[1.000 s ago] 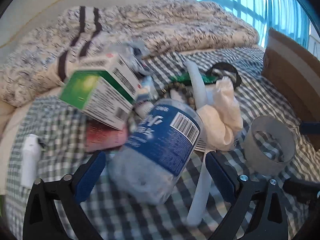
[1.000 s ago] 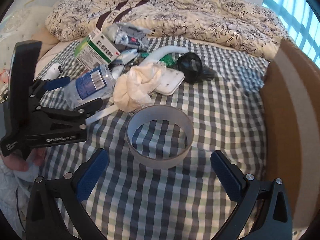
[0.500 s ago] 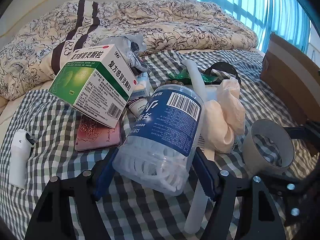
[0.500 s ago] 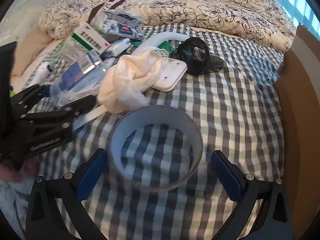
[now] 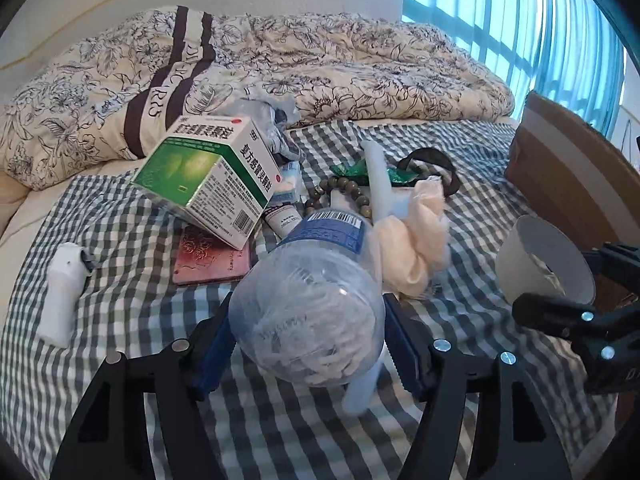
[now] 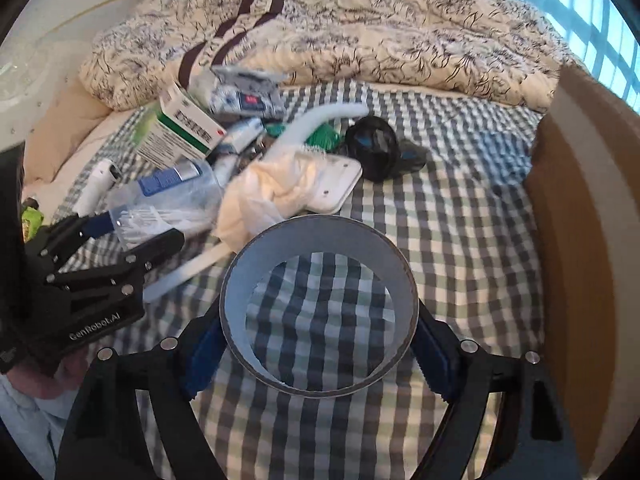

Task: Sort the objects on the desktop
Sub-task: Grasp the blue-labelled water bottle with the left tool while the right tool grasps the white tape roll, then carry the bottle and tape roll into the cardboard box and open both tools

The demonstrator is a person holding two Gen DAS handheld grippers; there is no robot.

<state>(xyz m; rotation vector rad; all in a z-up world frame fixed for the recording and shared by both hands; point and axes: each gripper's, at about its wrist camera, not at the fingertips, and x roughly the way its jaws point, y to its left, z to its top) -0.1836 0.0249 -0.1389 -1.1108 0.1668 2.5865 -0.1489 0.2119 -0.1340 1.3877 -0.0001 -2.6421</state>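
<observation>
"GenRobot.AI" on left hand-held gripper (image 6: 132, 236)

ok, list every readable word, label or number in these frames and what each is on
"GenRobot.AI": white print on the black left gripper body, right wrist view.
"999": white and green cardboard medicine box, beside large Chinese lettering.
"RR": partial letters on the floral duvet brown stripe.
Blue label of the clear plastic bottle: barcode only, text too blurred.
Pink embossed card: print too small.

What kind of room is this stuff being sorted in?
Most likely a bedroom: the clutter lies on a bed with a checked sheet, a rumpled floral duvet is bunched behind it, and a curtained window stands alongside.
</observation>
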